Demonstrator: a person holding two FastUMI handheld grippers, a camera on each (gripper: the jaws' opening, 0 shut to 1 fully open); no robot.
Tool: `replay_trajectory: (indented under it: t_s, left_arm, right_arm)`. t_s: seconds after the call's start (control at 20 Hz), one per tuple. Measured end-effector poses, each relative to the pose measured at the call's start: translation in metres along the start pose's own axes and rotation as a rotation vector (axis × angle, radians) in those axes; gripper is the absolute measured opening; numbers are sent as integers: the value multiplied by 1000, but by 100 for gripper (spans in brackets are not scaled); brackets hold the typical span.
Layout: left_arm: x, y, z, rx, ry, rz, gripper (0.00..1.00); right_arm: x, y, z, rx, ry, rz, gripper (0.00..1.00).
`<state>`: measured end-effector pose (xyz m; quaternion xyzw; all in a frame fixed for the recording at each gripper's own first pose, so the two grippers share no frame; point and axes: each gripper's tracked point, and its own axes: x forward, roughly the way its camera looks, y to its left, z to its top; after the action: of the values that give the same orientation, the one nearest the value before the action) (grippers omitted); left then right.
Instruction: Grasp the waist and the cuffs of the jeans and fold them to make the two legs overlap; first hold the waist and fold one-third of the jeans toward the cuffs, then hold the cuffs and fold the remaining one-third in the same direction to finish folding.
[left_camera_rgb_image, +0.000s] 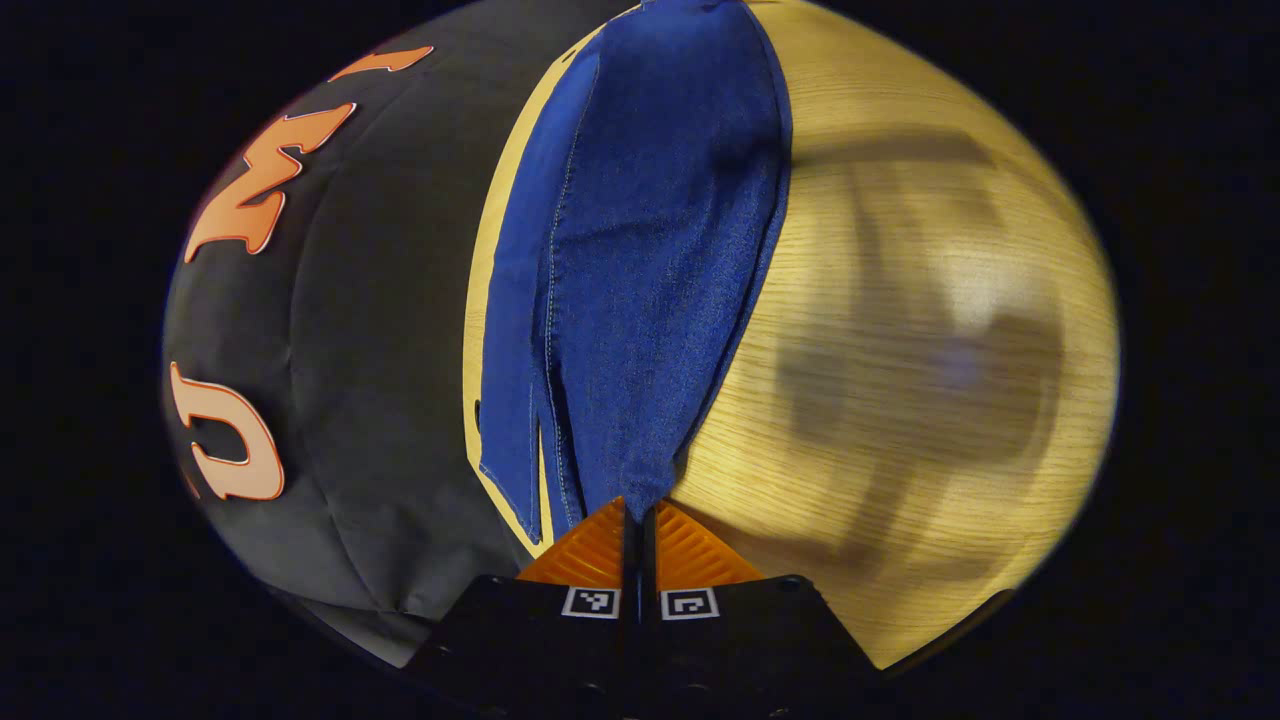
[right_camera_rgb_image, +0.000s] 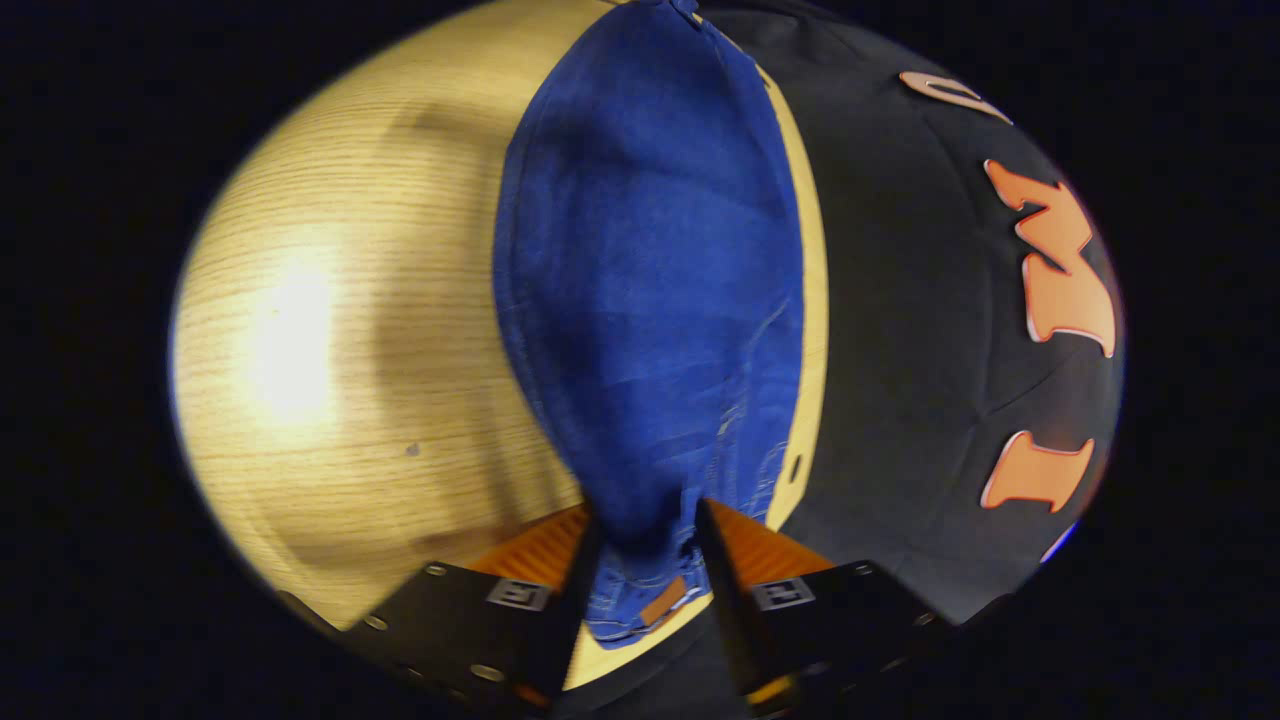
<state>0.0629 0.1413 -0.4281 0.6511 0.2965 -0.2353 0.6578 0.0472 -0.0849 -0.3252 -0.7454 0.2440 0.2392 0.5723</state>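
Pinching the cuff end of the blue denim jeans (left_camera_rgb_image: 640, 260), my left tool (left_camera_rgb_image: 640, 520) is clenched tight on the fabric. My right tool (right_camera_rgb_image: 645, 530) clamps the bunched waist. Between them, the jeans stretch along the pale wood-grain counter (left_camera_rgb_image: 900, 420), beside the black cloth wall (left_camera_rgb_image: 390, 380).

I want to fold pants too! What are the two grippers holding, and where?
Both hold the jeans: the left gripper pinches the cuff end, the right gripper the waist end.
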Motion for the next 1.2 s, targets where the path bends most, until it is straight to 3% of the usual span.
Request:
replay_trajectory:
  t_s: [0.1, 0.15, 0.2, 0.35, 0.85, 1.2]
  left_arm:
    - [0, 0, 0, -3, -1, -3, 1]
    - [0, 1, 0, -3, -2, -4, 1]
    - [0, 1, 0, -2, -3, -7, 1]
    - [1, -1, -1, 7, -3, -32, 1]
    - [-6, -11, 13, 12, -38, -162, 1]
    - [-21, -16, 39, -40, 34, -444, 1]
  right_arm:
    - [-3, -1, 1, -49, 1, -33, 4]
    - [-19, 1, 6, -43, -7, -29, 9]
    - [-3, 3, -1, -16, 0, -8, 4]
    - [-1, 7, -4, 86, -2, 107, 4]
    - [-26, -18, 8, 100, -40, 295, 4]
    - [-42, -72, 6, 140, -135, 527, 4]
